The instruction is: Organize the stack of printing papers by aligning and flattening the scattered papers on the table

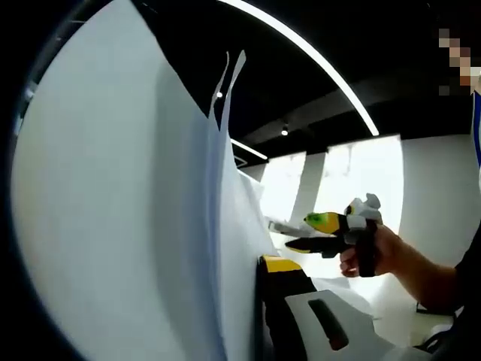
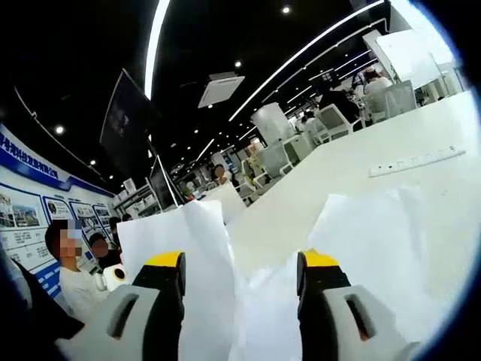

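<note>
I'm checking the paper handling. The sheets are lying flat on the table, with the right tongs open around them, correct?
Not flat: in the left gripper view the papers stand upright on edge. The right gripper view does show the right tongs open around them, above the white table.

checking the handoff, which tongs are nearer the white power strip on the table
Right. The white power strip lies on the white table ahead of the right tongs; the left tongs are pressed against the upright white paper sheets.

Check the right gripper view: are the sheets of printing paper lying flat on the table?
No. The printing paper stands up crumpled between the right gripper's open jaws, its edges raised off the white table.
</note>
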A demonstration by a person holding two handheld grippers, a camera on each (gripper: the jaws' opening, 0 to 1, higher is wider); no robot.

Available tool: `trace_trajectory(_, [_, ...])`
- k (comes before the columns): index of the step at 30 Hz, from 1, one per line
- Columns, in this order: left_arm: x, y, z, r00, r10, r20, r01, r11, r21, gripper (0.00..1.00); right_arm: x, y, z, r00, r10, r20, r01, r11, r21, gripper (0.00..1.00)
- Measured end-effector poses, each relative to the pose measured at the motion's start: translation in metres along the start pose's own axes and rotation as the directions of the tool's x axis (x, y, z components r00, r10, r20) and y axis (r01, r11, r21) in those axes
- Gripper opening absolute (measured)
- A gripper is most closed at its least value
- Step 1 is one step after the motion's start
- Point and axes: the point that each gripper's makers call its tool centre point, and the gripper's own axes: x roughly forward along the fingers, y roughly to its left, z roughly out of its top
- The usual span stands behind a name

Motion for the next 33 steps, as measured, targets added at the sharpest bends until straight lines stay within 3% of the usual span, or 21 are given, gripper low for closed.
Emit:
trace_trajectory(25, [-0.001, 0.002, 0.0, 1.0, 0.002, 0.0, -0.002, 1.0, 0.003, 0.07, -0.007, -0.011, 0.002, 0.998, -0.053, 0.026, 0.053, 0.998, -0.013, 0.78])
trace_trajectory(33, [-0.001, 0.003, 0.0, 1.0, 0.005, -0.001, -0.005, 1.0, 0.008, 0.08, -0.01, -0.017, 0.007, 0.994, -0.075, 0.073, 0.075, 0.997, 0.004, 0.85])
